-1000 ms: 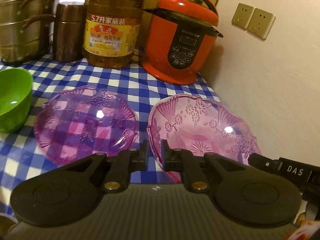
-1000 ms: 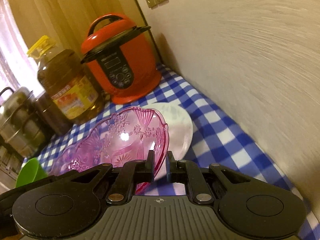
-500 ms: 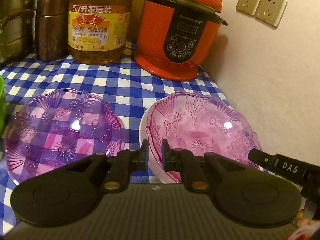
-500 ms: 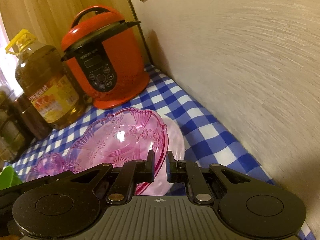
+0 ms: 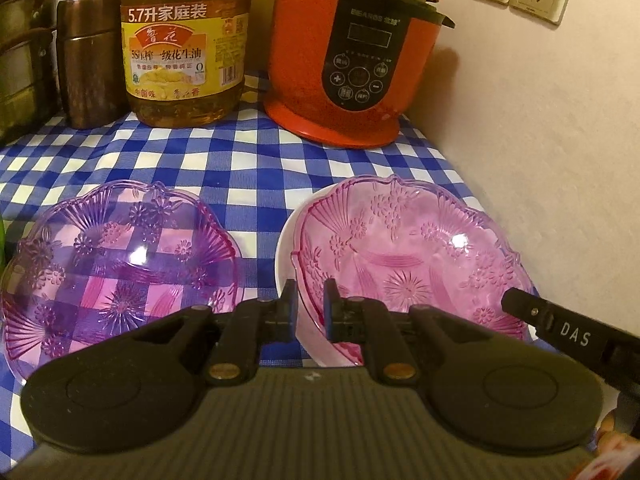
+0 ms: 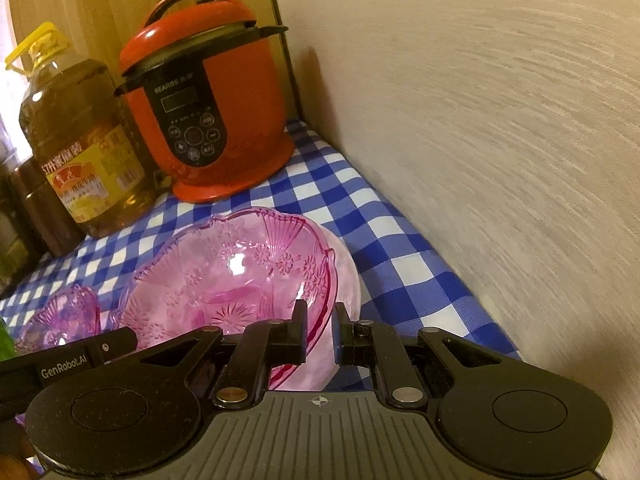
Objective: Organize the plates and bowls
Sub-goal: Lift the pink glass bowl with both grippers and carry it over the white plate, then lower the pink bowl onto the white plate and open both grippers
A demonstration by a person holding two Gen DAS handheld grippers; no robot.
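Stack: pink glass bowl (image 5: pixel 408 256) rests in white plate (image 5: pixel 286 248) on the bench (image 5: pixel 248 168), by the wall, in front of the red cooker (image 5: pixel 352 64).
Left gripper (image 5: pixel 308 312): pinched on the pink bowl's near-left rim.
Right gripper (image 6: pixel 320 332): pinched on the opposite rim.
Done: one bowl nested on the plate, by the look of it.
Left: release; purple glass bowl (image 5: pixel 116 264) stands alone beside the stack, likely next.

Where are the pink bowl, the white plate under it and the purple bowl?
pink bowl (image 5: pixel 404 264): left wrist view, inner base.
white plate (image 5: pixel 285 256): left wrist view, exposed left rim.
purple bowl (image 5: pixel 120 264): left wrist view, inner base.
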